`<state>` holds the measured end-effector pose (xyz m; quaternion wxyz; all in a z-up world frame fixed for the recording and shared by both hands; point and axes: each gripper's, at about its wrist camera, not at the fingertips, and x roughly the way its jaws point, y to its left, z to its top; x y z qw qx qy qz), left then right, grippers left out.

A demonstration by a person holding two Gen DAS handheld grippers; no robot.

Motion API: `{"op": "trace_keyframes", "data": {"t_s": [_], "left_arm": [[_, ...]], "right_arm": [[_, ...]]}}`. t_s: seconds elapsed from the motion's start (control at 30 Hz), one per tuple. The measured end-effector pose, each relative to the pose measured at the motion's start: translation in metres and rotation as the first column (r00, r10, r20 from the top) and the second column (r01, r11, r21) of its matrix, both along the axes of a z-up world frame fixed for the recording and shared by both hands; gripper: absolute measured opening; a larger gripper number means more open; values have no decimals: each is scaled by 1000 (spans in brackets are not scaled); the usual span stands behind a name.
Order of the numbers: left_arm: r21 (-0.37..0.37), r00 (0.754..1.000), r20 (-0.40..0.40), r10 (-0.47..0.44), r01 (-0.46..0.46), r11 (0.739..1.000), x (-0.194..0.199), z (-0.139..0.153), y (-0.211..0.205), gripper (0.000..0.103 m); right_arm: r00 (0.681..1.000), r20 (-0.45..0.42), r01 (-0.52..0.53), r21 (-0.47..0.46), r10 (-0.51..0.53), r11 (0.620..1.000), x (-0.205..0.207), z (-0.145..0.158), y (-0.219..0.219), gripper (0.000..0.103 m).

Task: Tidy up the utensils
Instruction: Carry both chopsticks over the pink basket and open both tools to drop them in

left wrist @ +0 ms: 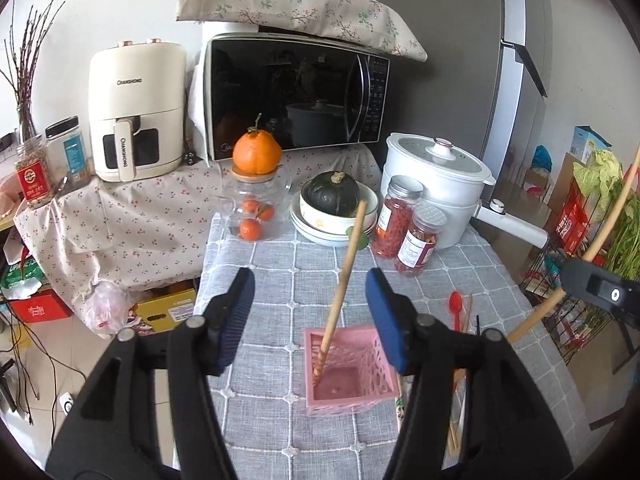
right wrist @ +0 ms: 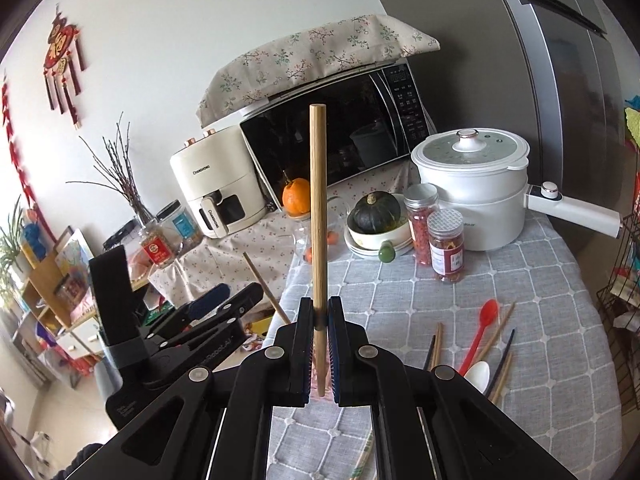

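A pink lattice basket (left wrist: pixel 376 364) stands on the grey checked tablecloth. One wooden chopstick (left wrist: pixel 340 292) leans in it, tip on the basket floor. My left gripper (left wrist: pixel 310 314) is open around that chopstick, and neither blue pad touches it. My right gripper (right wrist: pixel 320 320) is shut on a second wooden chopstick (right wrist: pixel 318 208), held upright over the table. The left gripper (right wrist: pixel 232 298) shows at the left of the right wrist view. Loose on the cloth lie a red spoon (right wrist: pixel 482 328), a white spoon (right wrist: pixel 478 374) and several chopsticks (right wrist: pixel 500 328).
Behind the basket stand stacked bowls with a green squash (left wrist: pixel 336 196), two red-filled jars (left wrist: pixel 420 240), a glass jar of oranges (left wrist: pixel 252 204) and a white cooker (left wrist: pixel 440 176). A microwave (left wrist: pixel 292 96) and an air fryer (left wrist: pixel 136 112) stand at the back. The table edge falls away on the left, and a wire rack (left wrist: pixel 580 280) stands to the right.
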<state>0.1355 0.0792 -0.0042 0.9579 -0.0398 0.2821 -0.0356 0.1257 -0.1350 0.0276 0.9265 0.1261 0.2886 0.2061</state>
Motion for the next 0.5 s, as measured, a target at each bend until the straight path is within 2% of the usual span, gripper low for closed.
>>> {"op": "trace_keyframes", "data": {"t_s": [0.13, 0.2, 0.33, 0.5], "left_arm": [[-1, 997, -64, 34, -34, 999, -13, -6, 17, 78], [9, 994, -99, 51, -50, 999, -18, -12, 25, 80], [7, 985, -159, 68, -68, 998, -24, -22, 39, 81], [11, 977, -198, 81, -80, 997, -27, -30, 49, 81]], "right_arm": [[1000, 15, 3, -4, -3, 1000, 8, 1, 8, 7], [1000, 24, 4, -9, -4, 1000, 13, 1, 13, 7], [1000, 22, 7, -17, -6, 1000, 25, -5, 23, 7], [1000, -28, 8, -38, -10, 999, 41, -21, 35, 7]]}}
